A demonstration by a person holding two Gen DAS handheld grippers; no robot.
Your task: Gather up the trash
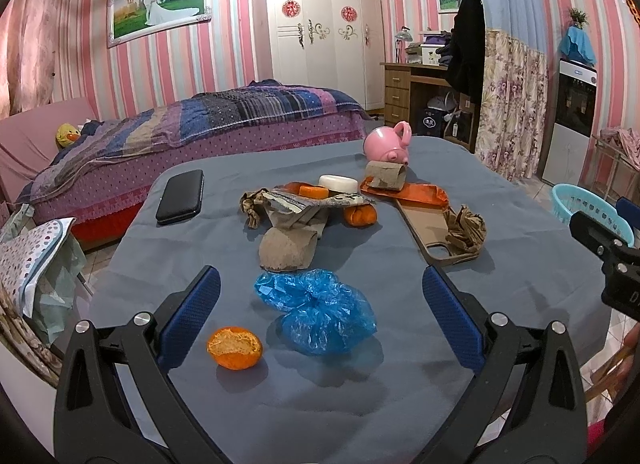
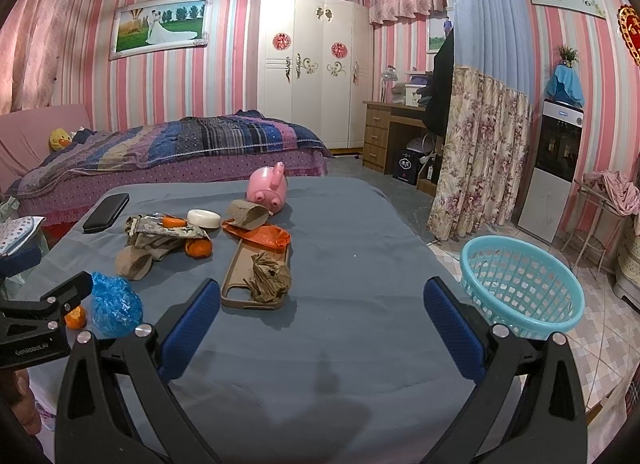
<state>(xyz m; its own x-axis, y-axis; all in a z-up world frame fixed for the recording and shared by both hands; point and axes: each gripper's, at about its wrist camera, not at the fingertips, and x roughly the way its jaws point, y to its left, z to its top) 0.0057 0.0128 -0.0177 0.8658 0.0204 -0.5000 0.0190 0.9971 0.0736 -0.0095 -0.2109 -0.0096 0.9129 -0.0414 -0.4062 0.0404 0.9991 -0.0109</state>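
Trash lies on a grey-blue table [image 1: 360, 392] [image 2: 340, 344]. My left gripper [image 1: 320, 296] is open, and between its blue fingers lie a crumpled blue plastic bag [image 1: 318, 310] [image 2: 114, 304] and half an orange peel [image 1: 235, 347]. Beyond them are a flattened cardboard tube [image 1: 286, 250] [image 2: 134, 262], crumpled brown paper [image 1: 466, 228] [image 2: 270, 278] on a tan phone case [image 1: 430, 230] [image 2: 240, 276], an orange wrapper [image 1: 424, 193] [image 2: 266, 235] and orange peels [image 1: 360, 215]. My right gripper [image 2: 322, 304] is open over bare cloth. A turquoise basket [image 2: 520, 284] [image 1: 588, 208] stands at the table's right.
A pink piggy bank [image 1: 386, 142] [image 2: 268, 186], white soap [image 1: 338, 183] [image 2: 204, 218] and a black case [image 1: 180, 196] [image 2: 106, 212] rest on the far half. A bed [image 1: 200, 132] lies behind, a floral curtain [image 2: 476, 160] and water dispenser [image 2: 556, 160] on the right.
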